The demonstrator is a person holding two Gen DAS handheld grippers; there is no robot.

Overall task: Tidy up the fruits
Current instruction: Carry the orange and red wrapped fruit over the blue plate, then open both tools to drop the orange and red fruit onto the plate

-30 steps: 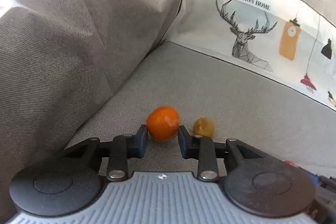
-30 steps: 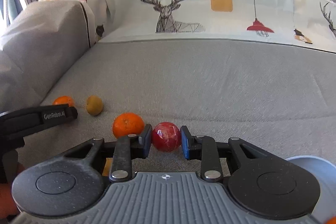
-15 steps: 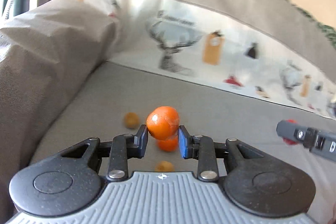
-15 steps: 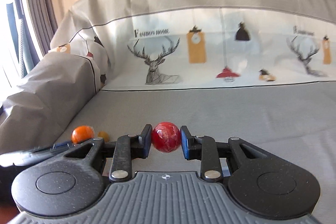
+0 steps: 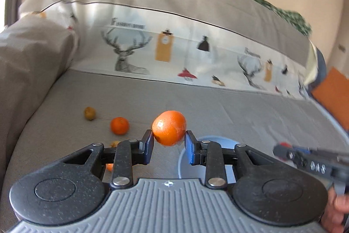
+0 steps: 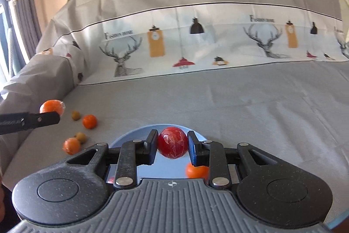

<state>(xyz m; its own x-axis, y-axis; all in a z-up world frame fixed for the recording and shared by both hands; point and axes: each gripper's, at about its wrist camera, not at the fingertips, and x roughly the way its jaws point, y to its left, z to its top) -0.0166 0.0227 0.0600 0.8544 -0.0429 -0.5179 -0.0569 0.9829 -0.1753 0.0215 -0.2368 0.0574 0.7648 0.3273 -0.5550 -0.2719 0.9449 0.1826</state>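
Note:
My left gripper [image 5: 169, 142] is shut on an orange [image 5: 169, 127] and holds it in the air, left of a light blue plate [image 5: 216, 142]; it also shows at the left of the right wrist view [image 6: 51, 115]. My right gripper [image 6: 172, 144] is shut on a red fruit [image 6: 173, 142] and holds it over the plate [image 6: 122, 139], where another orange [image 6: 195, 170] lies. It shows in the left wrist view [image 5: 283, 149] at the right, blurred.
Loose on the grey sofa seat at the left lie an orange [image 5: 119, 125], a greenish-brown fruit [image 5: 89, 113], and two small fruits [image 6: 71, 145] [image 6: 81, 137]. A grey armrest [image 5: 28, 62] rises at the left; a printed backrest [image 6: 196, 40] stands behind.
Both grippers have risen from the seat with their fruits and swung right. The right gripper now hangs over the blue plate; the left gripper is beside it.

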